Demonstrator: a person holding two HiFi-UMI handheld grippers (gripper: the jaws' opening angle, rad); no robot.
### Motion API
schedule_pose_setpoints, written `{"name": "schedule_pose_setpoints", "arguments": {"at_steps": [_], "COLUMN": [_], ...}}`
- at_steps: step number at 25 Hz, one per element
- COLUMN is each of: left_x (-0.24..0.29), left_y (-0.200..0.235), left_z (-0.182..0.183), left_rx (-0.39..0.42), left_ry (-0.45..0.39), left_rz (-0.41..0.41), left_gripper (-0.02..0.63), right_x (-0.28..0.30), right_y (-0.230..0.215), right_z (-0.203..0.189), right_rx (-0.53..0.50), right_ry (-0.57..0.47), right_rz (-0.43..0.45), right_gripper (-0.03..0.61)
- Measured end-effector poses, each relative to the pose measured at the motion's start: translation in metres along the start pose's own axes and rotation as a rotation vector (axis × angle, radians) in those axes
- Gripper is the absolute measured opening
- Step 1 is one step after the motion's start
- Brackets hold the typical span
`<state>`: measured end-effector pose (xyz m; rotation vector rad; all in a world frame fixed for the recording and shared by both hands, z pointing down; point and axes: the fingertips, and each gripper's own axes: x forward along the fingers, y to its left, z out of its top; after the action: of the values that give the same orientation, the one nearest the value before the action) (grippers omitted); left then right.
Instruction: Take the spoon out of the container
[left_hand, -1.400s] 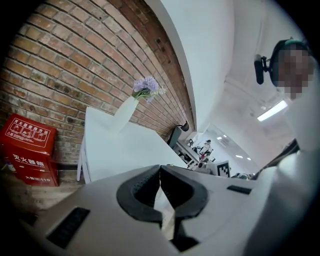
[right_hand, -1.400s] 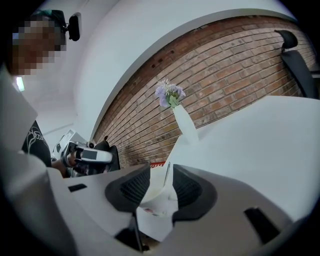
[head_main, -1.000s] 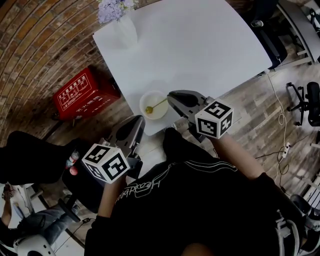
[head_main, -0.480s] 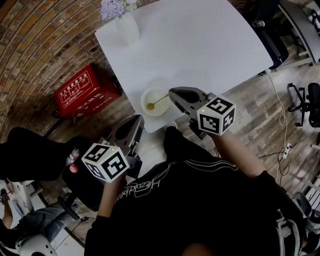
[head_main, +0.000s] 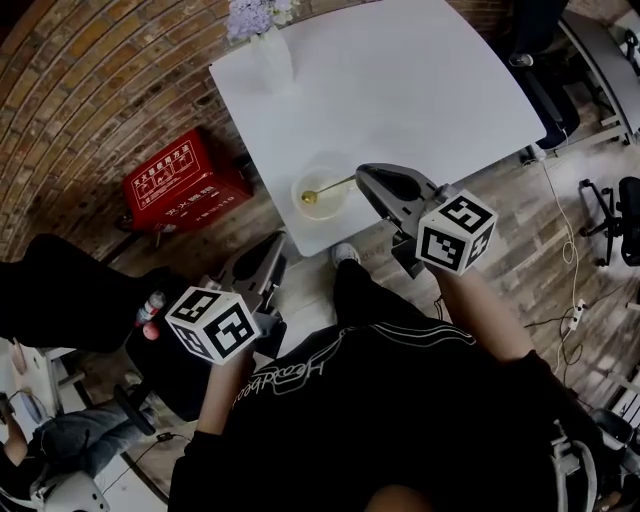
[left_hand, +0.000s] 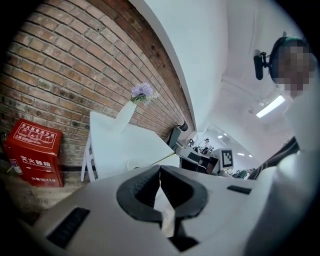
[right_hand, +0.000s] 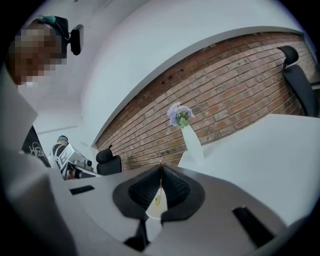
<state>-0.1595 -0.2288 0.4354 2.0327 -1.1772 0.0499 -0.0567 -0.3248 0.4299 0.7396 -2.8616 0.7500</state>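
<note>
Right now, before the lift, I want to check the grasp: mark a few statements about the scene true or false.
The right gripper is shut on the handle of the spoon. True.
The spoon's head lies outside the container. False: it rests inside it.
The left gripper holds the container. False: it is shut on nothing, off the table.
A vase of purple flowers stands on the table. True.
The red box sits on the table. False: it is on the floor.

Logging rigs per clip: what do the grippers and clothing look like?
Both the left gripper and right gripper are grey shells with black ribbed pads, each carrying a white cube with black square markers. The person wears a black top with white lettering.
</note>
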Motion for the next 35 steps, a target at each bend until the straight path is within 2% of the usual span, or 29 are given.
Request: {"name": "schedule_pose_setpoints", "arguments": {"at_steps": [11, 21, 27, 35], "left_x": [-0.051, -0.091, -0.1, -0.103], "left_y": [-0.043, -0.084, -0.089, -0.092], "left_z": [0.035, 0.04, 0.037, 0.038], "left_rx": [0.095, 0.179, 0.187, 0.195], "left_ry": [-0.125, -0.184, -0.191, -0.188], "left_rz": [-0.023, -0.06, -0.068, -0.084], "left_gripper": [0.005, 0.005, 0.005, 0.005], "right_x": [-0.043, -0.077, -0.084, -0.086], "right_y": [0.079, 0.14, 0.153, 0.153], "right_z": [0.046, 0.052, 0.048, 0.052], "right_rx": [-0.088, -0.114, -0.111, -0.092], "right_ry": [-0.132, -0.161, -0.162, -0.169], "right_rz": [0.059, 0.131, 0.141, 0.111], "right_gripper": [0.0, 0.0, 0.0, 0.0]}}
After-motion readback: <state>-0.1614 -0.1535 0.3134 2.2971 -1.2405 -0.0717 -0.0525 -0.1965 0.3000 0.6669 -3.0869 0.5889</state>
